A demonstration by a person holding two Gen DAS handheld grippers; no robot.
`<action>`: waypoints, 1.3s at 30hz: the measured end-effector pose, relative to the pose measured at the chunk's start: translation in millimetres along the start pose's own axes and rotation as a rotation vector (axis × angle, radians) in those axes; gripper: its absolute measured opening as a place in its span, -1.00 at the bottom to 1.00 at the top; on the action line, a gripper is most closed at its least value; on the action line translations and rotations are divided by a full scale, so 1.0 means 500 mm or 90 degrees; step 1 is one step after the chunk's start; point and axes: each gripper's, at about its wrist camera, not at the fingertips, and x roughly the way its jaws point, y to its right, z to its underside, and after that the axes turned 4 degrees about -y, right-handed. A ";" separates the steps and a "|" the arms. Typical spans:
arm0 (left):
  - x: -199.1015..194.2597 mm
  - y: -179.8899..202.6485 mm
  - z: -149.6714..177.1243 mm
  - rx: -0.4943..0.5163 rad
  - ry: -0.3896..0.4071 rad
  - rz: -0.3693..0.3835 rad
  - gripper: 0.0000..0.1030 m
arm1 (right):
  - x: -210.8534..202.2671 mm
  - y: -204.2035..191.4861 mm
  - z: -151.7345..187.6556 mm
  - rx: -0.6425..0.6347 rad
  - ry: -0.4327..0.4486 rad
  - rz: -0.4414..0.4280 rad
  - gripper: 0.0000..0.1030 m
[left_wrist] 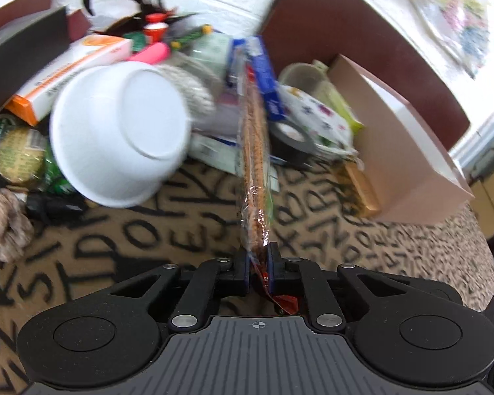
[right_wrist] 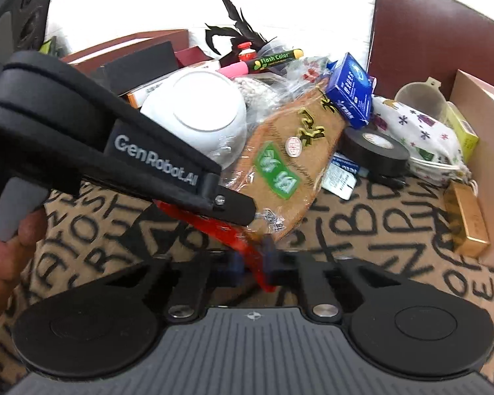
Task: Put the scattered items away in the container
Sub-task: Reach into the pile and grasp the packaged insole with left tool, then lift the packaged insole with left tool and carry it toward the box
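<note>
**A:** What takes up the most room?

**B:** The lettered cloth (right_wrist: pixel 362 230) covering the surface, tan with black letters. At its far right stands the container, a pinkish cardboard box (left_wrist: pixel 408 151) with a dark red lid (left_wrist: pixel 345 29) propped behind it.

**A:** And the clutter?

**B:** It lies heaped along the far edge of the cloth. A white bowl (left_wrist: pixel 122 131) lies tipped on its side near an orange-and-white carton (left_wrist: pixel 69 75). To the right sit a patterned fabric pouch (right_wrist: pixel 421 138), a roll of black tape (right_wrist: pixel 375 151) and a small blue box (right_wrist: pixel 349 89). A gold bar-shaped box (right_wrist: pixel 467 220) rests against the container's outside wall.

**A:** Which item is being handled?

**B:** A flat brown snack packet (right_wrist: pixel 289 164) in clear wrap with a green label, raised off the cloth in front of the heap, outside the container.

**A:** Who has it?

**B:** Both. The left gripper (left_wrist: pixel 259 263) has its jaws pinched together on the packet's near end, seen edge-on. The right gripper (right_wrist: pixel 257 263) is clamped on the packet's red bottom edge. A hand (right_wrist: pixel 3 256) holds the left tool's handle.
</note>
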 end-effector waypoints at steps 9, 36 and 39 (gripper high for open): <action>-0.018 0.115 0.108 0.038 -0.045 0.064 -0.89 | -0.140 0.039 0.101 0.035 -0.009 -0.001 -0.88; -0.069 0.050 0.177 -0.090 -0.005 -0.027 0.73 | -0.255 0.056 0.177 0.096 0.000 -0.037 0.23; -0.054 0.041 0.153 -0.070 -0.003 -0.042 0.72 | -0.237 0.065 0.167 0.108 0.000 -0.047 0.24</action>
